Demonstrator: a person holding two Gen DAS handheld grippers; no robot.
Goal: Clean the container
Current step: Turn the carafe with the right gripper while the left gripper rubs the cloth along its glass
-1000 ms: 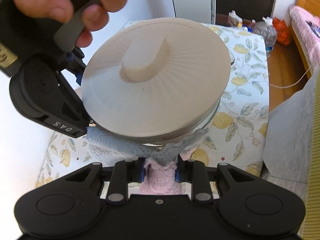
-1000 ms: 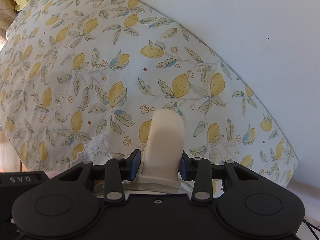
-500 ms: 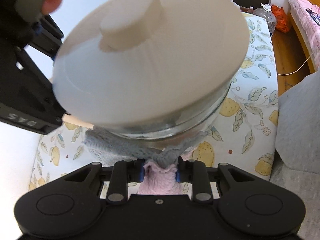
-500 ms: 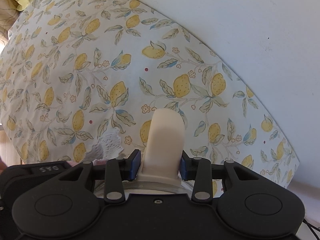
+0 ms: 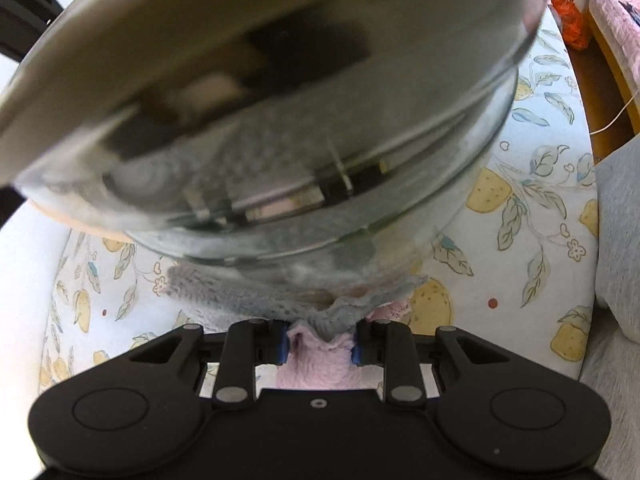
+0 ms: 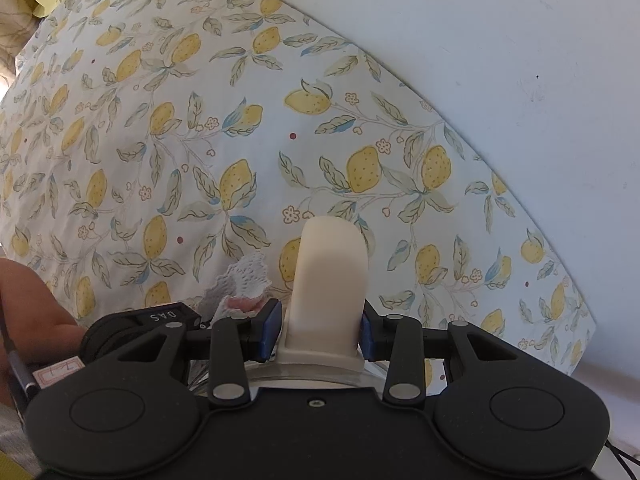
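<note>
Between the right gripper's (image 6: 320,334) closed fingers sits the container's handle (image 6: 329,280); left fingers (image 5: 282,340) pinch a cloth (image 5: 320,356) under its glass.

Ahead of left gripper (image 5: 320,340): glass container (image 5: 320,160) fills the view, its wall right against the grey-and-pink cloth (image 5: 320,320) — no way through.
Right of container: lemon-print tablecloth (image 5: 520,240) lies bare, then a grey cushion (image 5: 616,240) blocks the edge.
Below right gripper (image 6: 320,328): the cream lid handle (image 6: 328,280) sits between the pads; the tablecloth beyond lies open.
Far side: white wall (image 6: 500,40) closes it off.
</note>
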